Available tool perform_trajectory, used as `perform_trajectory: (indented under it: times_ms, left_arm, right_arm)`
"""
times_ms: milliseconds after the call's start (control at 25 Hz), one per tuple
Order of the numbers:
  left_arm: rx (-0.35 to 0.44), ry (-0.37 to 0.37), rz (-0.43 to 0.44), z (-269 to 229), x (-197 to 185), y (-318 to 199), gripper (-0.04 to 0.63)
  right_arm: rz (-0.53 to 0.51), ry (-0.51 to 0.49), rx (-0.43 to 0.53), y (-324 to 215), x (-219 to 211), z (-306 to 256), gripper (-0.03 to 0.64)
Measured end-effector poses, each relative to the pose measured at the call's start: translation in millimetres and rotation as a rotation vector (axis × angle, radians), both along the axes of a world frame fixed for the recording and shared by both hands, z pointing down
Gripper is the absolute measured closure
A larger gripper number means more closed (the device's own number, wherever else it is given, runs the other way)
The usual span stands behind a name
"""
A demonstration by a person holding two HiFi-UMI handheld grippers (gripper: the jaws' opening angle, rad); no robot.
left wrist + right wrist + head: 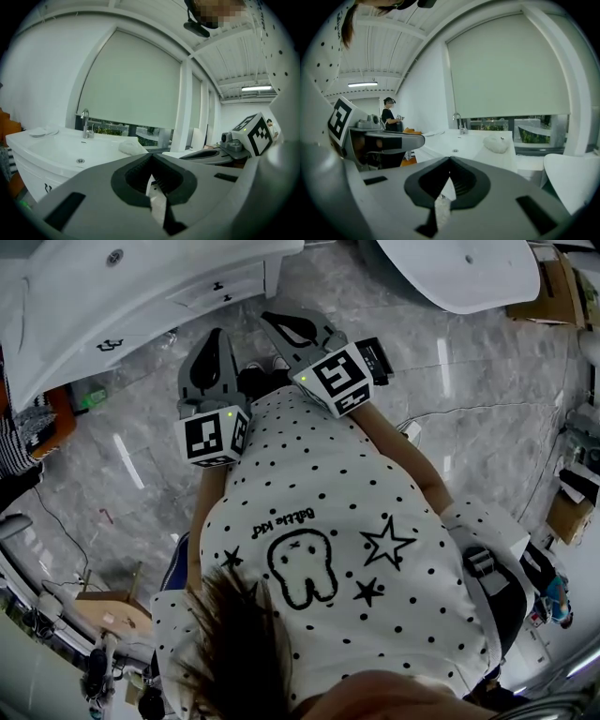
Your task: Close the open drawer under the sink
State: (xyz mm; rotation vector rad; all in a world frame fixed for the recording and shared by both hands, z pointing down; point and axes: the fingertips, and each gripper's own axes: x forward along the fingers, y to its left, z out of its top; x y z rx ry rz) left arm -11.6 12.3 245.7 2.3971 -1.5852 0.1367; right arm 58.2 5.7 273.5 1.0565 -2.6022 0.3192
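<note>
Where veined floor (487,381) spreads, glossy sink (56,296) curves.

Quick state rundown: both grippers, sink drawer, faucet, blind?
left gripper: shut, empty
right gripper: shut, empty
drawer: seems to jut from the cabinet front, still open
faucet: no water running
blind: lowered almost fully

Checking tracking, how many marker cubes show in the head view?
2. One marker cube on the left gripper, left of centre; the other on the right gripper, upper centre. None appears hidden.
</note>
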Motion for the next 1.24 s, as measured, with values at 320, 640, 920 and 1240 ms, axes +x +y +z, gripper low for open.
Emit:
perform_trajectory:
  times_ms: [320,640,920,1240]
  left_arm:
    - [0.004,0.006,-0.009,-1.0,-1.4,0.1,0.591]
    - [0.003,0.008,-0.025,-1.3,-5.0,-0.4,0.591]
    - [0.0,0.008,-0.025,-1.6,-5.0,-0.7,0.591]
    - [0.002,0.016,-0.038,-3.4,-6.9,-2.3,0.591]
  right_arm:
    - [-0.023,-0.001,0.01,-1.1,-3.5,-1.8,0.603]
    - [-0.033,0.0,0.013,-1.3,-5.6,-2.5,0.603]
    - [-0.039,0.002,0.016,-1.6,-6.9,-3.4,0.603]
    - [-0.048,0.006,0.019,-2.6,-8.1,-4.1,0.603]
